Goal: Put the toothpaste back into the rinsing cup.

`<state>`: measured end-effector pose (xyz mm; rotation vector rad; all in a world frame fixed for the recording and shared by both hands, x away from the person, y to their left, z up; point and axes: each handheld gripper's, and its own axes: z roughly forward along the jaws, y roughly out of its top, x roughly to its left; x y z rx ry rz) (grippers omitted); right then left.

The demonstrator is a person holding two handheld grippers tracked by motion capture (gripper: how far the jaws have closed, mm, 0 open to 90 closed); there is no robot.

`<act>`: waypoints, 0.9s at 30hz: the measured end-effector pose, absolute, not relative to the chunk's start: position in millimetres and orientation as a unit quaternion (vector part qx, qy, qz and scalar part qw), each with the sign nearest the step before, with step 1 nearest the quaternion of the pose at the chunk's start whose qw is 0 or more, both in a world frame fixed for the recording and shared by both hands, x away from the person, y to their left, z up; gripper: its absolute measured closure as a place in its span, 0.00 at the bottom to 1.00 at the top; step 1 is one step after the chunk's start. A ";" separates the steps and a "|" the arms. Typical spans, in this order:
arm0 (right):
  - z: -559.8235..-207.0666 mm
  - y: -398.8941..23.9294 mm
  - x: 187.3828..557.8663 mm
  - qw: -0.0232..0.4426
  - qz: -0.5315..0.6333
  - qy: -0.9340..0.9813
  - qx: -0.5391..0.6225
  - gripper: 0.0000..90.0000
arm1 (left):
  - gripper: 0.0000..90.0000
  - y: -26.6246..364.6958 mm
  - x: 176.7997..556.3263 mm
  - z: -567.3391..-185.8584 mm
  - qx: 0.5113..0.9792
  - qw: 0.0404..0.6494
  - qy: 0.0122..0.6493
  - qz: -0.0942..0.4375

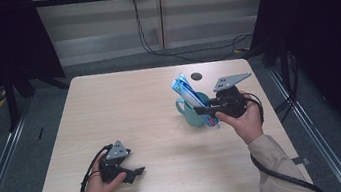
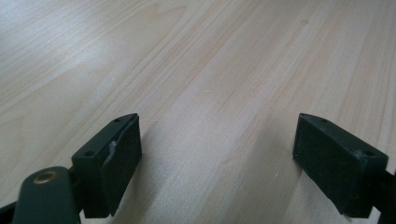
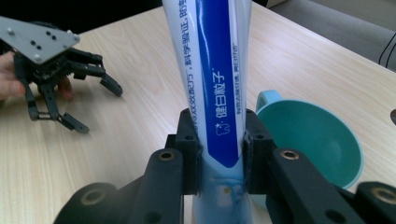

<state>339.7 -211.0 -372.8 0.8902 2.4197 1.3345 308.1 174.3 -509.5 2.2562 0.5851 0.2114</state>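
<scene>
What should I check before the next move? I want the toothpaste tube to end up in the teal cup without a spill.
1. Right claw shut on the toothpaste tube: ok, both pads press its sides.
2. Tube over the teal cup: cannot tell; in the right gripper view the cup mouth sits beside the tube, while in the high view the two overlap.
3. Cup upright on the table: ok.
4. Cup empty: ok, its inside looks bare.
5. Left claw out of the way: ok, open, low over the table near the front edge, well apart from the cup.
</scene>
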 end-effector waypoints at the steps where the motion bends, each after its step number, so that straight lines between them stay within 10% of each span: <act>1: -371.7 -211.1 340.1 0.120 0.457 0.827 0.306 0.81 | 0.17 174.2 308.2 -509.6 0.887 0.391 0.230 0.083; 27: -364.0 -221.1 352.3 0.132 0.534 0.762 0.340 0.81 | 0.17 174.4 308.1 -509.4 0.888 0.389 0.231 0.083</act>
